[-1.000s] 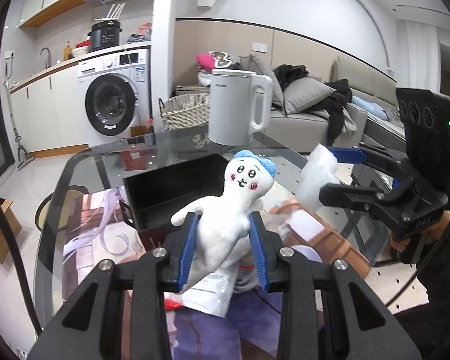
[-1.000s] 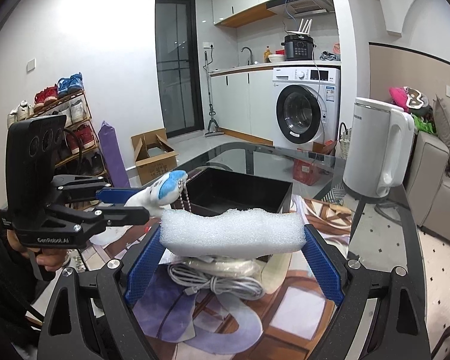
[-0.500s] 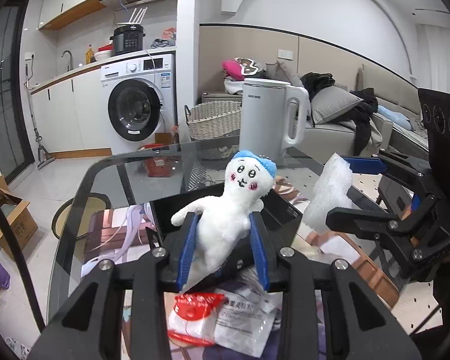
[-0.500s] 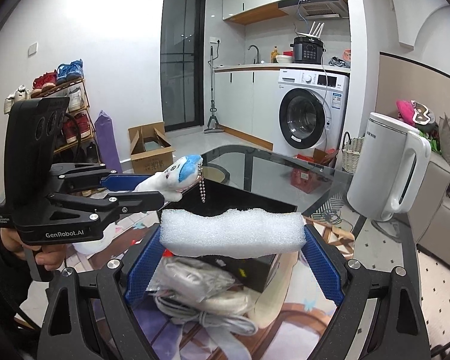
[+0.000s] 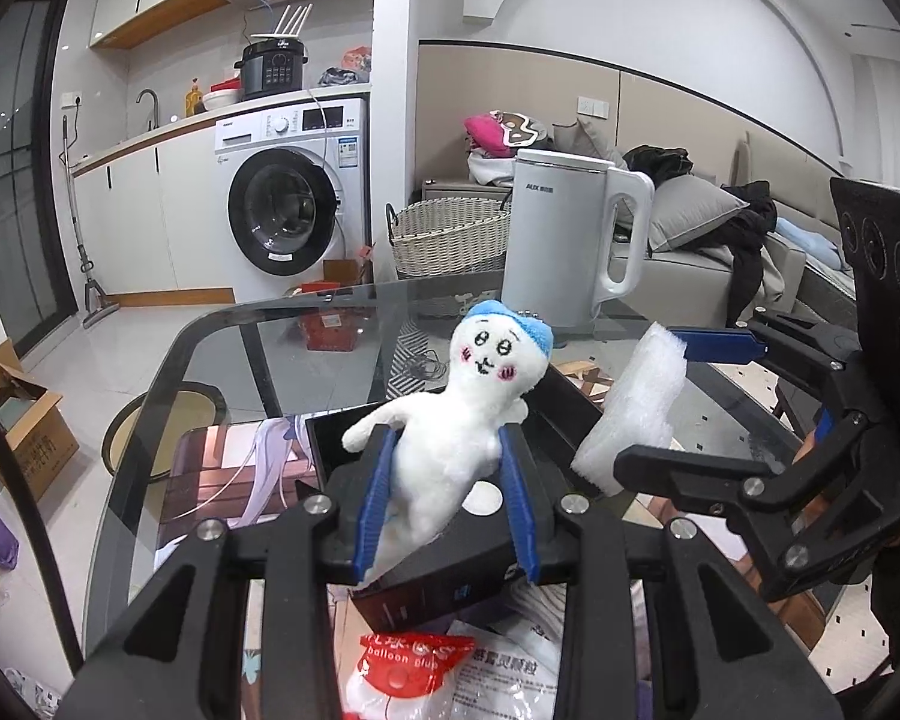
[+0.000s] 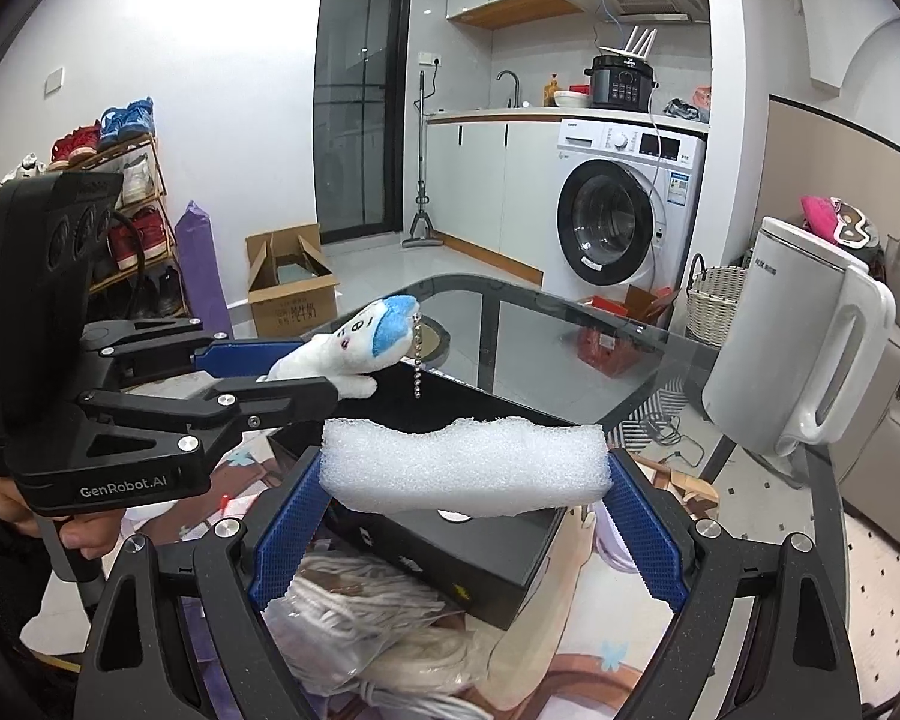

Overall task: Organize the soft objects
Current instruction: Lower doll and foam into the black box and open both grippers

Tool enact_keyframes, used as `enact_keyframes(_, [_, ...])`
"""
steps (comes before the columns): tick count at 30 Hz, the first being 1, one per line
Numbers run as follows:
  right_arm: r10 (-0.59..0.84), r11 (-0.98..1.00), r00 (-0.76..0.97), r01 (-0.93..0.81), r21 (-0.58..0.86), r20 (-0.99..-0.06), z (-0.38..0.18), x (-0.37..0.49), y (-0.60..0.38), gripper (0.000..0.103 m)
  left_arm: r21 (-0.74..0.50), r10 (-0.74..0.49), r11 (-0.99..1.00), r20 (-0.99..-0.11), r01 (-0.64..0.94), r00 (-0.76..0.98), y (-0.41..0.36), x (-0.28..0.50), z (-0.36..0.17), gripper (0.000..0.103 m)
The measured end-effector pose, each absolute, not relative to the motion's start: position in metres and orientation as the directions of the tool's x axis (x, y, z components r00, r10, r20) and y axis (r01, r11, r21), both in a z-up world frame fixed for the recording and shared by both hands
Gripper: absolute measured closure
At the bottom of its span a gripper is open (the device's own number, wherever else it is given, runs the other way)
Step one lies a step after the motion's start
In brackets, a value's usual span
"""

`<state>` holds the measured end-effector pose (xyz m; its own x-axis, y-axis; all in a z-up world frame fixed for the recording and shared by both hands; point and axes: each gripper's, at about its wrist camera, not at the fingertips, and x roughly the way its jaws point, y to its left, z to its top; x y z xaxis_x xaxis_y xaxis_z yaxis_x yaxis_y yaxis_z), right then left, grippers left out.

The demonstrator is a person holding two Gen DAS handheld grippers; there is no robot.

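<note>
- The left gripper [image 5: 447,495] pinches a white plush doll [image 5: 450,420] at its lower body, one blue pad on each flank; the arms and head stand free above the fingers.
- The right gripper [image 6: 462,516] squeezes a white foam block [image 6: 465,465] end to end, its pads pressed on the two short ends, so the block spans the gap like a bridge.
- Both pieces hang in the air above a black box [image 6: 486,546] that lies on the glass table [image 5: 330,348]; neither touches it.
- The doll looks light and very soft: it will give under the pads and could slide out if the grip eases, so the thick torso is the sound place to hold, not a limb or the bead chain [image 6: 417,360] at its cap.
- The foam looks nearly weightless and springy; its top edge already bows in a wave under the end pressure, so a hard squeeze would buckle it. A hold across the broad faces would be steadier, I judge.
- In the left wrist view the doll's long axis runs up and away from the fingers, head with blue cap farthest out, face toward the camera.
- In the right wrist view the foam's long axis lies level, crosswise to the fingers, left to right.
- A white kettle [image 5: 570,240] stands farther back on the table, well apart from both.
</note>
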<state>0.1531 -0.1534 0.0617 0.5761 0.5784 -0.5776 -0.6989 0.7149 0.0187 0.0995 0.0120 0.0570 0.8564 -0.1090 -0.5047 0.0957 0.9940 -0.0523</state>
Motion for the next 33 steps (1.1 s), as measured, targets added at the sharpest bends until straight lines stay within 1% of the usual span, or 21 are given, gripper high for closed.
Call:
enact_keyframes(8, [0.554, 0.716, 0.561, -0.698, 0.008, -0.615, 0.046, 0.174, -0.145, 0.012, -0.034, -0.1, 0.995, -0.526, 0.096, 0.844, 0.011, 0.114, 0.047, 0.069])
enact_keyframes(23, [0.534, 0.691, 0.541, -0.722, -0.033, -0.65, 0.03, 0.195, -0.126, 0.012, -0.008, -0.094, 0.994, -0.55, 0.108, 0.83, 0.005, 0.127, 0.037, 0.069])
enact_keyframes(33, [0.526, 0.682, 0.531, -0.73, -0.044, -0.665, 0.023, 0.201, -0.121, 0.012, -0.026, -0.115, 0.992, -0.557, 0.121, 0.822, 0.007, 0.133, 0.033, 0.068])
